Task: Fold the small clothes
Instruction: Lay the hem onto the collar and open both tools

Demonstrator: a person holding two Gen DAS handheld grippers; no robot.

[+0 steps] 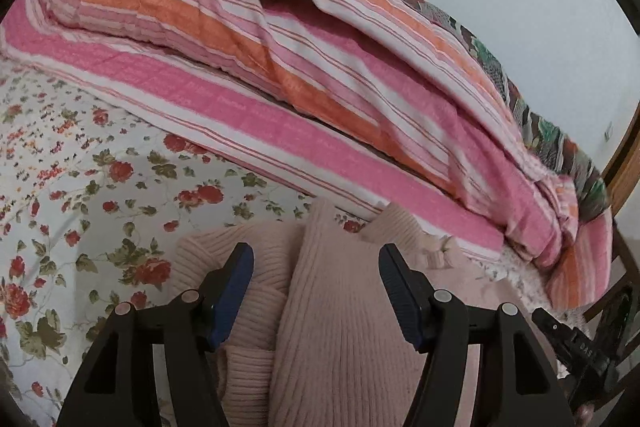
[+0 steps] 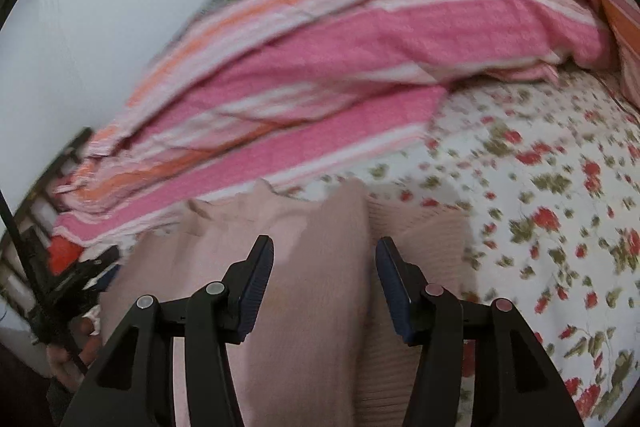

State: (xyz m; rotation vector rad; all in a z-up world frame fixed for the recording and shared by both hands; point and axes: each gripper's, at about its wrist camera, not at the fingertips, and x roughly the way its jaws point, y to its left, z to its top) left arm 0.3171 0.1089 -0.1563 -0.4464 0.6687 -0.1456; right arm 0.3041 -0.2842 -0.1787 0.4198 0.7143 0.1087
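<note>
A pale pink ribbed knit sweater [image 1: 340, 327] lies on the floral bed sheet [image 1: 80, 187], a folded part running lengthwise over its body. My left gripper [image 1: 317, 251] hovers over it, open, with the raised fold between its blue pads and neither pad pressing on it. In the right wrist view the same sweater [image 2: 304, 307] fills the lower middle. My right gripper [image 2: 324, 241] is open above it, straddling a ridge of the knit without gripping. The view is blurred.
A bunched pink, orange and white striped quilt [image 1: 280, 67] lies along the far side of the bed against a pale wall. The floral sheet [image 2: 540, 187] spreads bare to the right. A hand [image 2: 80, 343] holds the other black gripper at the left edge.
</note>
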